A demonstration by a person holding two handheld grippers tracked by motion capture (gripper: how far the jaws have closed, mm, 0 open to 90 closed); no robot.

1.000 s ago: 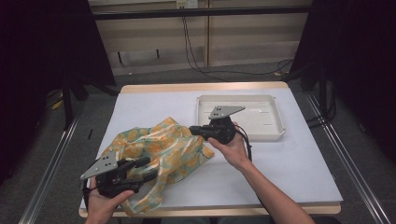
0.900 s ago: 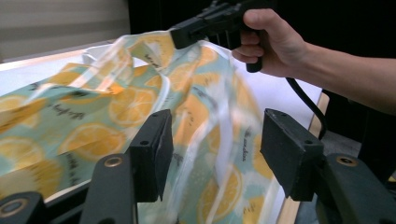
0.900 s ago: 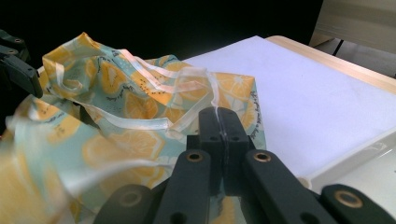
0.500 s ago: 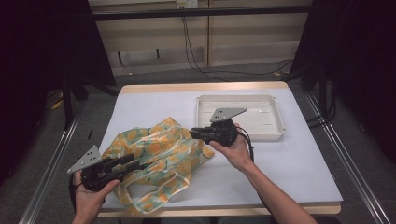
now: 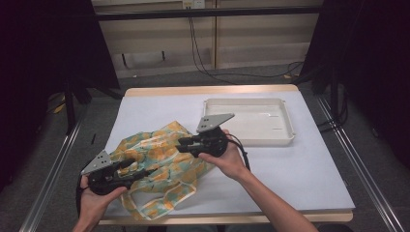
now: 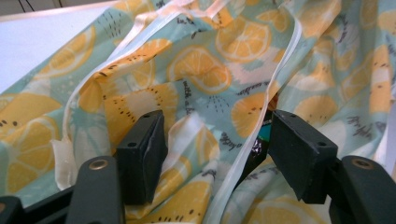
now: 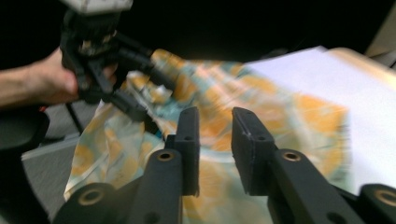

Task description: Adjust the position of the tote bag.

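A crumpled cloth (image 5: 154,154) printed with lemon slices on pale teal, edged with cream straps, lies on the front left of the white table (image 5: 300,174). One part hangs over the front edge. My left gripper (image 5: 140,166) rests on the cloth's front-left part. In the left gripper view its jaws stand wide open (image 6: 217,158), with folds of cloth (image 6: 224,70) bunched between them. My right gripper (image 5: 180,143) points left at the cloth's right edge. A narrow gap (image 7: 215,140) shows between its jaws, and the cloth (image 7: 280,107) lies blurred beyond them. The left gripper (image 7: 149,95) appears farther off.
An empty cream tray (image 5: 290,135) sits at the back right of the table, just behind my right hand. Dark curtains and metal rails flank the table. Cables run across the floor beyond the far edge.
The left gripper swung out to the left and came back slightly, dragging the cloth toward the front edge. The right gripper shifted a little left along the cloth.
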